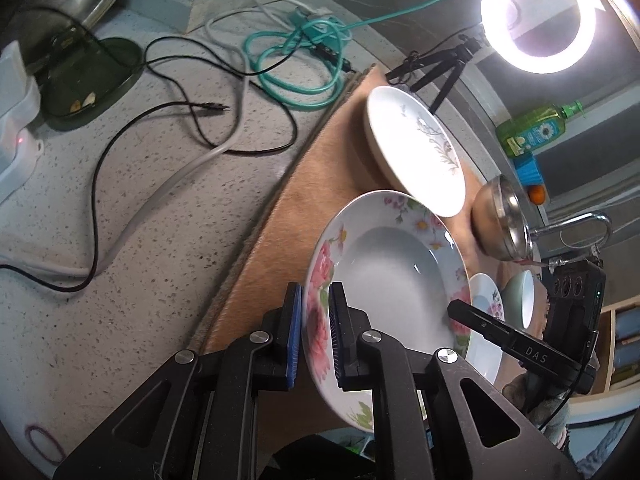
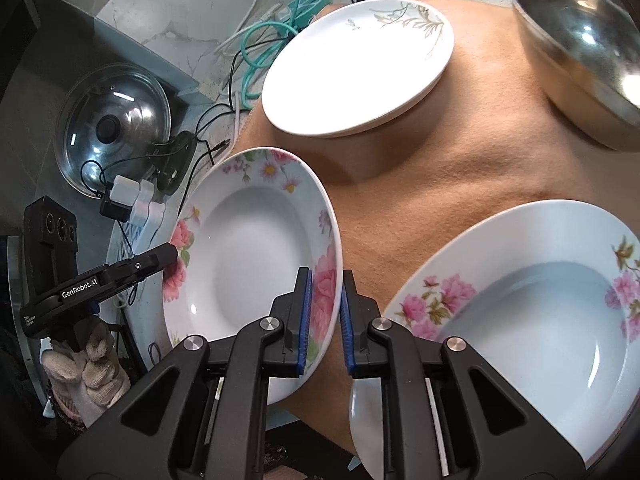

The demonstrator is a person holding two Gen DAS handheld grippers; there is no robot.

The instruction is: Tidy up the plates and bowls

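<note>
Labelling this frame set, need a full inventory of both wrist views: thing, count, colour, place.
Deep floral-rimmed plate: 1, white with pink roses, held tilted above the mat by both grippers.
Second floral-rimmed plate: 1, white with pink flowers, on the mat, right.
Flat plate with grey sprig: 1, white, far side of the mat.
Steel bowl: 1, silver, mat's far right.
Pale green bowl: 1, beyond the held plate.
Orange-brown mat: 1, on the speckled counter.
Glass pot lid: 1, against the wall.
Cables: several; teal, black, white.
Ring light: 1, lit.
Green soap bottle: 1, by the tap.
Left gripper: shut on the plate's rim.
Right gripper: shut on the opposite rim.
Gloved hand: 1, holds the left gripper.
</note>
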